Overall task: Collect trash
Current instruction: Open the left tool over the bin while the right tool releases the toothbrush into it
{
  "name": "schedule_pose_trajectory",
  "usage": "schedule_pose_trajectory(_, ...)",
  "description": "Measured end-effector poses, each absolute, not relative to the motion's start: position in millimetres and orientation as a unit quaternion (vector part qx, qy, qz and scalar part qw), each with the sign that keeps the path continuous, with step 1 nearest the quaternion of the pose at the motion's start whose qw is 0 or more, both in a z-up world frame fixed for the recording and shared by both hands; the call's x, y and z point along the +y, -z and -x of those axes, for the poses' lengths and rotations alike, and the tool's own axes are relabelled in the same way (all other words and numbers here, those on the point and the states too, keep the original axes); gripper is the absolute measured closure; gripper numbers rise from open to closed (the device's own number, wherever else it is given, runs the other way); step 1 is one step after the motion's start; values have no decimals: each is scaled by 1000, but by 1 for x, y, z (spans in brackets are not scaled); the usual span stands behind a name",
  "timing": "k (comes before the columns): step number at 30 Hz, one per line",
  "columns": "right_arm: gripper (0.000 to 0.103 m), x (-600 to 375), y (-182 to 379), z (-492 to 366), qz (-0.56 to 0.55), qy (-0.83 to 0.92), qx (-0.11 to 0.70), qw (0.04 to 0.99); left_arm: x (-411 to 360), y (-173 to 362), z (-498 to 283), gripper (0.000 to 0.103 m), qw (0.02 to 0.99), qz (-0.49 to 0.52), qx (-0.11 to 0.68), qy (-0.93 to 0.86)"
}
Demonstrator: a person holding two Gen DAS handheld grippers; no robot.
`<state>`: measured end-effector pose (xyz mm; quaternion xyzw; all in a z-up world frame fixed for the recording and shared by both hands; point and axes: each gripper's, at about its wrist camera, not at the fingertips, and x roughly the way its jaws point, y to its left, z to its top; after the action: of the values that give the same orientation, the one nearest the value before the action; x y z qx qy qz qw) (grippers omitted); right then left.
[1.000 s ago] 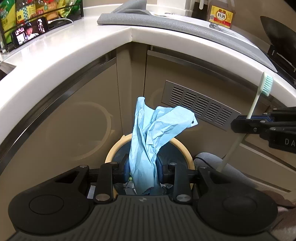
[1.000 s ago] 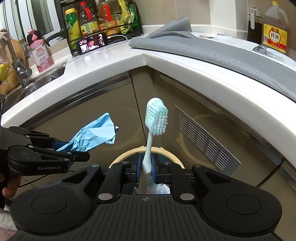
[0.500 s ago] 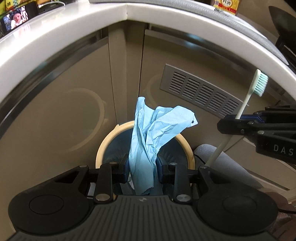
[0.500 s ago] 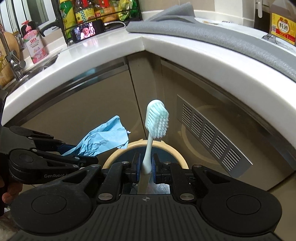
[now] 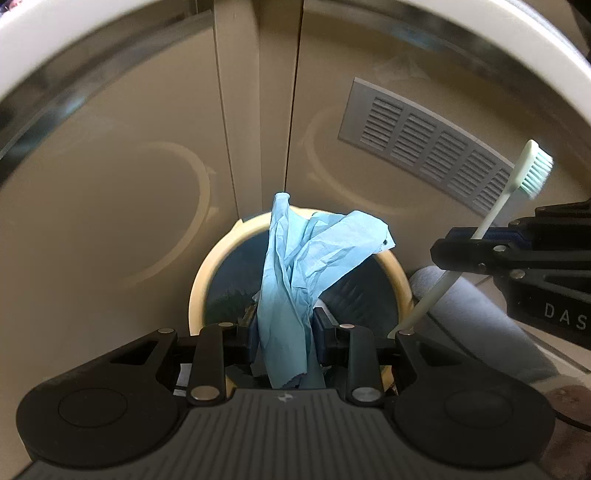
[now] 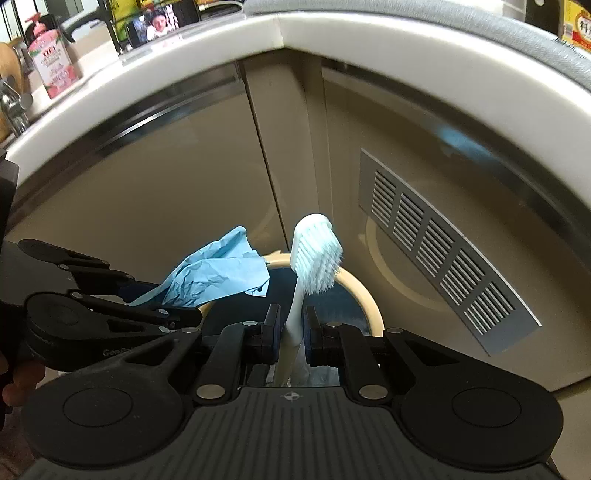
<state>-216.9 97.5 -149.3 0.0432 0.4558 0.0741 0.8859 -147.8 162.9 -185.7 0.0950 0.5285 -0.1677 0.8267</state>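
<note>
Below the corner of the white worktop (image 6: 332,33), both claws hang over a cream-rimmed bin (image 5: 400,280) set against the cabinet doors. Left claw (image 5: 284,328) is clenched on a crumpled blue paper sheet (image 5: 295,266), its loose end flopping above the bin mouth; right claw (image 6: 290,328) grips a mint toothbrush (image 6: 317,258) low on its handle, bristles upright. Paper is judged light and limp, prone to cling or drift on release, best pinched at its bunched middle as now. Toothbrush looks stiff, light and smooth, likely to pivot if held loosely. Left wrist view shows the bin's dark liner and the brush's full handle passing through the right claw (image 5: 476,251); right wrist view alone shows the worktop's bottles and the left claw (image 6: 184,314) from the side.
</note>
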Motion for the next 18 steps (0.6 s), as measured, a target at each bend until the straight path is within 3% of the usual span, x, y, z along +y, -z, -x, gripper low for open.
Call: schedule_pose_trajectory(18, 89, 111, 207, 171, -39, -62, 516, 854, 164, 244, 121, 69, 795, -111, 579, 140)
